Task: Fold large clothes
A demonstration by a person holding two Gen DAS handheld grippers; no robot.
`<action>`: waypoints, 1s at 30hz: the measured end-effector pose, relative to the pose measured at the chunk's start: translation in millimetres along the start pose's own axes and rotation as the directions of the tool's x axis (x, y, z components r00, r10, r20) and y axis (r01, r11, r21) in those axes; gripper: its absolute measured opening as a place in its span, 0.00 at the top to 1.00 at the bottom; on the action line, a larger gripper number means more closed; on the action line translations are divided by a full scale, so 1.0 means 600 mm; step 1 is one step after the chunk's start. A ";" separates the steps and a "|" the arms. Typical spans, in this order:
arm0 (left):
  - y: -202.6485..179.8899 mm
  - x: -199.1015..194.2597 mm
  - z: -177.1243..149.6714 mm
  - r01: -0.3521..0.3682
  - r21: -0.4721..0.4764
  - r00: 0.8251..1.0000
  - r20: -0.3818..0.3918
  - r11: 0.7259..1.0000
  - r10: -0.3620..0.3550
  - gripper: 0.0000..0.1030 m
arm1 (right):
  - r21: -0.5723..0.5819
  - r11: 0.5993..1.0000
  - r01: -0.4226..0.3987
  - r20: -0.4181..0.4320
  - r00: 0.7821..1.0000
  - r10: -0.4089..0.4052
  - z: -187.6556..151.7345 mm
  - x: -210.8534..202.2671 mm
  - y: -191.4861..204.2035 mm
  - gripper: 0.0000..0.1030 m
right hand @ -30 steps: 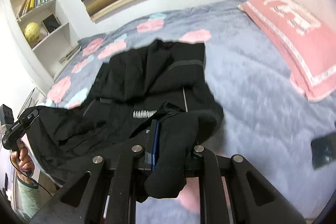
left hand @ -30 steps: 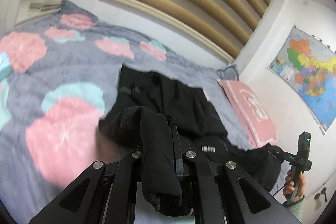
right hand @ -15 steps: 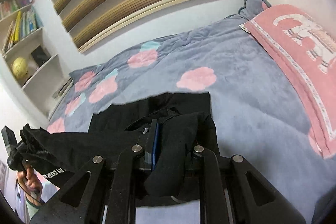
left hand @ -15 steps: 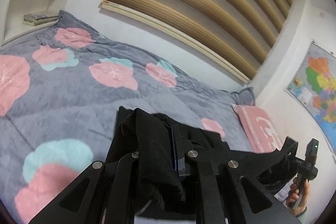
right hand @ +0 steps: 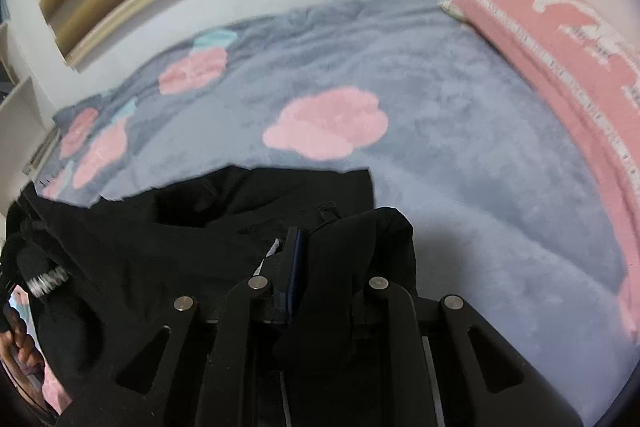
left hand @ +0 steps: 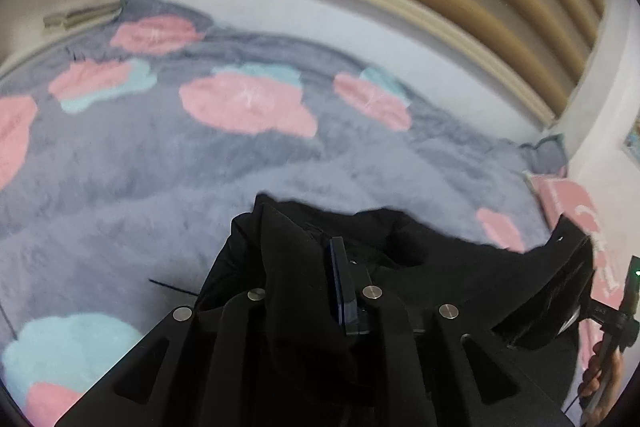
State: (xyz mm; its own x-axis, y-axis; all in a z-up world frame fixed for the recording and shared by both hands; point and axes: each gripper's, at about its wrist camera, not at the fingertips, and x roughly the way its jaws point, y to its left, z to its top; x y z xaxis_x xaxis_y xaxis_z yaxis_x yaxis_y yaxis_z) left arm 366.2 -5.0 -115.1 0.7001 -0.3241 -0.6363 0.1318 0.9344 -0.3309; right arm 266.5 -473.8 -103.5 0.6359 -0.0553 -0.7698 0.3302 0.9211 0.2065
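Black garment (left hand: pixel 420 279) 1, clamped by left gripper (left hand: pixel 316 267) and right gripper (right hand: pixel 316 247), grey blanket (right hand: pixel 460 155) 1, pink pillow (right hand: pixel 560 39) 1

Black garment (left hand: pixel 420 267) bunched, lifted above bed.

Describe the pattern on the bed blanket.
The blanket is grey with pink and light-blue flower shapes, clearest in the left wrist view.

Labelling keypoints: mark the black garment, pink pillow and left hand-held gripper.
black garment (right hand: pixel 168 239), right wrist view, spread body fabric.
pink pillow (right hand: pixel 560 39), right wrist view, top face.
left hand-held gripper (left hand: pixel 316 259), left wrist view, between fingertips, fabric clamped.
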 end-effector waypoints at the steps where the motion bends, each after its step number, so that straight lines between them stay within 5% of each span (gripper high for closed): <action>1: 0.001 0.019 -0.004 -0.012 0.003 1.000 -0.023 1.000 0.012 0.83 | 0.002 1.000 0.001 -0.017 1.000 -0.001 -0.003 0.016 0.001 0.82; 5: 0.000 0.080 -0.024 -0.040 0.038 0.994 -0.097 0.998 0.043 0.83 | -0.019 1.000 0.021 -0.068 0.997 -0.023 -0.017 0.075 0.007 0.82; 12: -0.009 0.100 -0.028 -0.072 0.076 0.989 -0.120 0.994 0.081 0.82 | -0.022 0.999 0.026 -0.081 0.996 -0.028 -0.025 0.100 0.008 0.82; 17: 0.015 0.045 -0.017 0.074 0.076 0.992 -0.111 0.994 -0.066 0.77 | -0.047 0.999 -0.016 -0.097 0.995 0.011 -0.021 0.078 0.006 0.77; 19: 0.031 0.019 -0.009 0.140 0.061 0.983 -0.128 0.988 -0.131 0.67 | -0.053 0.998 -0.047 -0.100 0.994 0.041 -0.015 0.050 -0.004 0.74; 22: 0.059 -0.034 0.005 0.283 0.033 0.949 -0.156 0.959 -0.275 0.53 | -0.009 0.992 -0.124 -0.097 0.988 0.123 -0.005 -0.001 -0.025 0.62; 24: 0.073 -0.076 0.011 0.326 0.054 0.938 -0.143 0.944 -0.316 0.38 | 0.007 0.987 -0.163 -0.082 0.983 0.163 -0.004 -0.036 -0.037 0.37; 26: 0.086 -0.117 0.015 0.338 0.091 0.939 -0.099 0.937 -0.329 0.30 | -0.007 0.987 -0.163 -0.034 0.986 0.163 -0.005 -0.082 -0.045 0.25; 30: 0.094 -0.150 0.020 0.301 0.126 0.954 -0.033 0.945 -0.299 0.23 | -0.087 0.987 -0.135 0.025 0.990 0.137 -0.007 -0.120 -0.034 0.25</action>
State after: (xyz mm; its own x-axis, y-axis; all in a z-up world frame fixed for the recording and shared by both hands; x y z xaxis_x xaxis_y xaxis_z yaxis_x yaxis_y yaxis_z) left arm 319.1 78.6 -68.1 0.6051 -0.5934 -0.5307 0.4236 0.8044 -0.4165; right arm 211.0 -487.3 -54.7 0.6925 0.0621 -0.7188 0.1798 0.9500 0.2553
